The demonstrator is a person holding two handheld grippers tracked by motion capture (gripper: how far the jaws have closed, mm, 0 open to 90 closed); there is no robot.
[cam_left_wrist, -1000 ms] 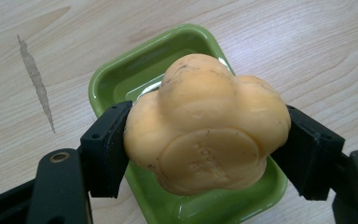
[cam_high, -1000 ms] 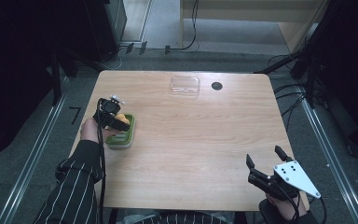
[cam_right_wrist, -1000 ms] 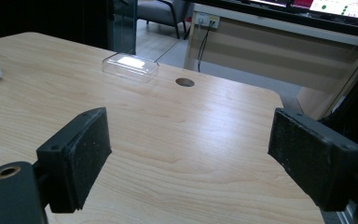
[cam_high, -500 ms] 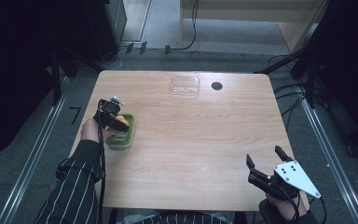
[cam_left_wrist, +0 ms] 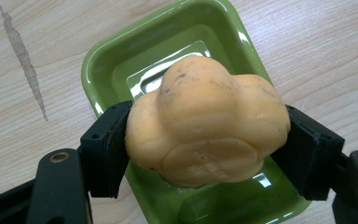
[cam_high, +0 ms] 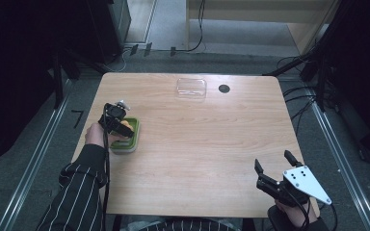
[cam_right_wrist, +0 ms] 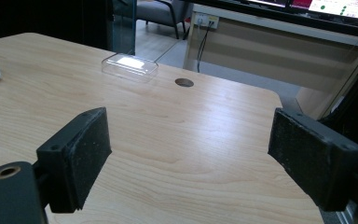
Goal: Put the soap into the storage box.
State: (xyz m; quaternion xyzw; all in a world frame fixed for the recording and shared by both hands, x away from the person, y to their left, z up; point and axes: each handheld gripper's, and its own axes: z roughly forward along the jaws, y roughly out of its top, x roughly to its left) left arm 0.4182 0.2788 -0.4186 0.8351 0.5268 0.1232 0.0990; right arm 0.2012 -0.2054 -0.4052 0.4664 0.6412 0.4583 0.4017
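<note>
An orange lumpy soap bar (cam_left_wrist: 205,128) is pinched between the two black pads of my left gripper (cam_left_wrist: 205,140), which is shut on it just above a green soap dish (cam_left_wrist: 121,60). In the high view the left gripper (cam_high: 120,126) hangs over the green soap dish (cam_high: 130,144) at the table's left side, and a little of the orange soap (cam_high: 125,126) shows between its jaws. My right gripper (cam_high: 273,163) rests near the front right corner, jaws wide apart. The right gripper (cam_right_wrist: 191,154) holds nothing.
A clear plastic lid (cam_high: 191,88) lies at the back middle of the wooden table (cam_high: 212,139), next to a round cable hole (cam_high: 224,88). The lid (cam_right_wrist: 129,66) and hole (cam_right_wrist: 183,82) also lie ahead of the right gripper. Dark stands and cables ring the table.
</note>
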